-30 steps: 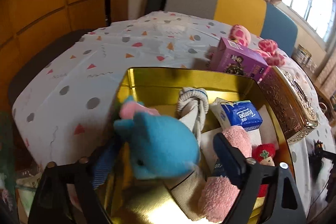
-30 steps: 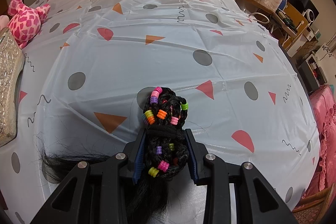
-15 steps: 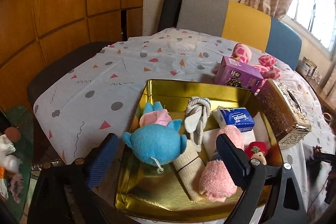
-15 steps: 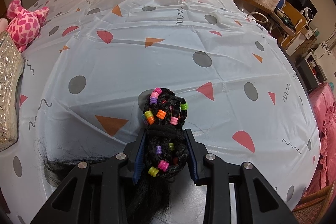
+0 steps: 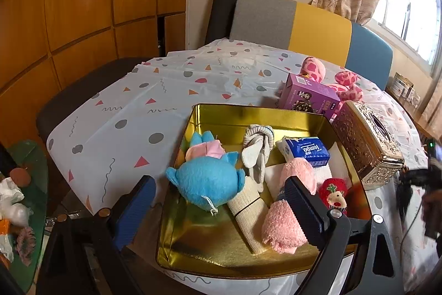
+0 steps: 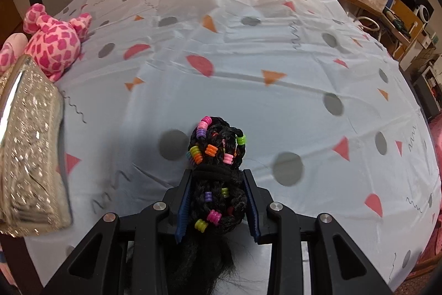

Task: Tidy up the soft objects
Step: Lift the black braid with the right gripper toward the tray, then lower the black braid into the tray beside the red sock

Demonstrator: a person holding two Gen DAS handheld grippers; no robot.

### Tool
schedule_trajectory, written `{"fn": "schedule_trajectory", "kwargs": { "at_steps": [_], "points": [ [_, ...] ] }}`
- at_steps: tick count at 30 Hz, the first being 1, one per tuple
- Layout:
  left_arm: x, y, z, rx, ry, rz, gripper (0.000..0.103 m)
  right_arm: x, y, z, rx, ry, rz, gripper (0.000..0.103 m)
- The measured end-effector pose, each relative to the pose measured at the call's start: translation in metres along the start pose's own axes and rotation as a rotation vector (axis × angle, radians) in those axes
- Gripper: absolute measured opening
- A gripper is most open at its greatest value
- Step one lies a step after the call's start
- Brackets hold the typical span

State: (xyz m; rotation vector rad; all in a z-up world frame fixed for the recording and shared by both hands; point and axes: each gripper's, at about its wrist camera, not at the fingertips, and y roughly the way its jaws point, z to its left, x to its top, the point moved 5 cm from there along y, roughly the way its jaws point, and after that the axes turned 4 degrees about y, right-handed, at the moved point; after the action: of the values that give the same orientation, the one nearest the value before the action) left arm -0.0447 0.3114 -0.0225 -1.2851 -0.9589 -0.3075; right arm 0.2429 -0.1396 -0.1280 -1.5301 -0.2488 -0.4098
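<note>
In the left wrist view a gold tin [image 5: 193,248] holds a blue plush [image 5: 205,181], a beige rolled cloth [image 5: 248,208], white socks [image 5: 257,148], a pink fluffy sock [image 5: 287,223], a blue tissue pack [image 5: 305,149] and a small red toy [image 5: 333,194]. My left gripper [image 5: 218,198] is open and empty, just in front of the tin. My right gripper [image 6: 218,205] is shut on a black braided hairpiece with coloured beads [image 6: 216,154], held above the tablecloth; it shows blurred at the right edge of the left wrist view [image 5: 406,192].
A purple box [image 5: 308,97] and a pink spotted plush [image 5: 345,86] [image 6: 52,46] lie behind the tin. An ornate metal tissue box [image 5: 367,140] [image 6: 30,156] stands right of it. A sofa [image 5: 290,21] is behind the table. A green side table [image 5: 30,170] is at left.
My left gripper opened, dropped the blue plush into the tin and drew back. My right gripper moved left toward the metal box, still holding the hairpiece.
</note>
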Motion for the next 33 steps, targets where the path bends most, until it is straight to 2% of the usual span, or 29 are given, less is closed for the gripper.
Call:
{"fn": "schedule_trajectory", "kwargs": {
  "at_steps": [12, 21, 27, 33],
  "points": [
    [-0.005, 0.001, -0.006, -0.02, 0.007, 0.012, 0.095, 0.062, -0.042, 0.062, 0.054, -0.034, -0.114, 0.033],
    [-0.008, 0.001, -0.013, -0.031, 0.023, 0.019, 0.095, 0.101, -0.102, 0.145, 0.149, -0.155, -0.27, 0.033],
    [-0.011, 0.002, -0.014, -0.034, 0.023, 0.029, 0.095, 0.101, -0.142, 0.211, 0.247, -0.254, -0.339, 0.033],
    [-0.014, 0.002, -0.015, -0.038, 0.026, 0.033, 0.095, 0.069, -0.17, 0.274, 0.375, -0.374, -0.351, 0.033]
  ]
}}
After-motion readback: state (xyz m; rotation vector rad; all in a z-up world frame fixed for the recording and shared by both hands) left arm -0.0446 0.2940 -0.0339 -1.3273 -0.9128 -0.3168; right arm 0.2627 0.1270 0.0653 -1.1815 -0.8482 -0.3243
